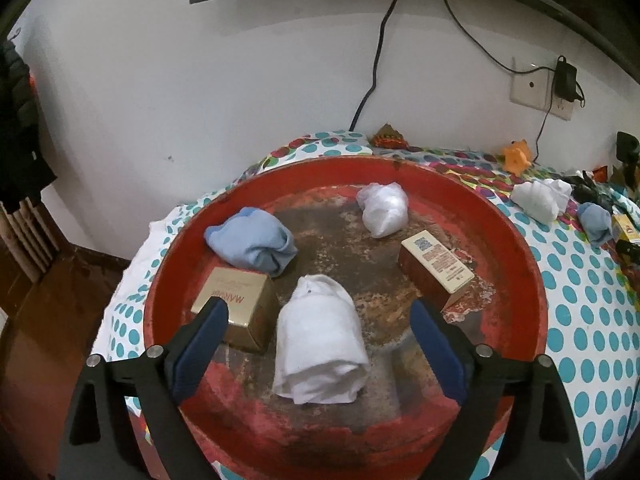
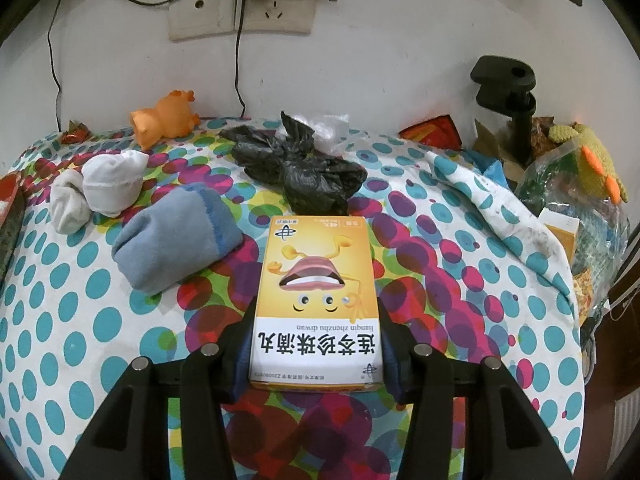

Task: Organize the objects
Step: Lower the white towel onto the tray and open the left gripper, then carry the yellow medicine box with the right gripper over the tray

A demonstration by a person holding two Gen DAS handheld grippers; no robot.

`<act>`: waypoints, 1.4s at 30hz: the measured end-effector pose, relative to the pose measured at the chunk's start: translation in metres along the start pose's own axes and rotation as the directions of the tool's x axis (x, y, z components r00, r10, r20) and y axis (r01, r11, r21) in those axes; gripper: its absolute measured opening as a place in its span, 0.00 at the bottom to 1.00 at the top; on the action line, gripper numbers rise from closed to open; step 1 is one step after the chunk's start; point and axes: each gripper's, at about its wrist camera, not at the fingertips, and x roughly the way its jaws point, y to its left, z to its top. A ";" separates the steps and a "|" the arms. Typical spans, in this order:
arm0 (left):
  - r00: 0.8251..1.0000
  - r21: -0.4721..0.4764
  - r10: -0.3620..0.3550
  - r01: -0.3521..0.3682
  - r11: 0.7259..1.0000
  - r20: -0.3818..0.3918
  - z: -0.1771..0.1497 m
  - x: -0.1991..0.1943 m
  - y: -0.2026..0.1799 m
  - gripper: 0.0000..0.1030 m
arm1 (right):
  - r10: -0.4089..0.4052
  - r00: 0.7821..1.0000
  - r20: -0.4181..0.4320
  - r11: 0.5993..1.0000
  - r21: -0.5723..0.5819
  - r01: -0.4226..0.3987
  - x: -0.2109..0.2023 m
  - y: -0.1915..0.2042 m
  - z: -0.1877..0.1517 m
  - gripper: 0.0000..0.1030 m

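In the left wrist view a round red tray (image 1: 516,240) holds a rolled white cloth (image 1: 320,340), a blue sock bundle (image 1: 252,240), a white plastic bundle (image 1: 384,208), a gold box (image 1: 236,312) and a brown box (image 1: 436,272). My left gripper (image 1: 320,340) is open, its fingers on either side of the white cloth roll. In the right wrist view my right gripper (image 2: 316,344) is shut on a yellow medicine box (image 2: 316,292) above the dotted cloth. A blue sock bundle (image 2: 180,240) and a white sock bundle (image 2: 108,188) lie to its left.
A dotted tablecloth (image 2: 460,280) covers the table. A black plastic bag (image 2: 300,168), an orange toy (image 2: 164,120), a black clamp stand (image 2: 512,100) and a cluttered bag with a knitted toy (image 2: 580,172) sit near the wall. Cables hang from a wall socket (image 2: 240,12).
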 end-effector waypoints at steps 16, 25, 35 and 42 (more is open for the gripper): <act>0.998 -0.104 -0.057 0.054 0.993 -0.020 -0.002 0.006 0.022 0.91 | 0.043 0.998 0.052 0.991 0.127 -0.049 -0.043 -0.009 -0.006 0.50; 0.998 -0.159 -0.049 0.043 0.986 -0.036 -0.003 0.009 0.034 0.91 | 0.143 0.984 0.110 0.988 0.042 -0.148 -0.080 0.033 0.011 0.50; 0.999 -0.169 -0.007 -0.001 0.986 -0.049 -0.003 0.012 0.041 0.92 | 0.247 0.962 0.118 0.966 -0.106 -0.235 -0.104 0.122 0.020 0.50; 0.998 -0.187 -0.010 0.000 0.982 -0.055 -0.003 0.013 0.044 0.95 | 0.331 0.940 0.087 0.931 -0.191 -0.310 -0.109 0.174 0.022 0.50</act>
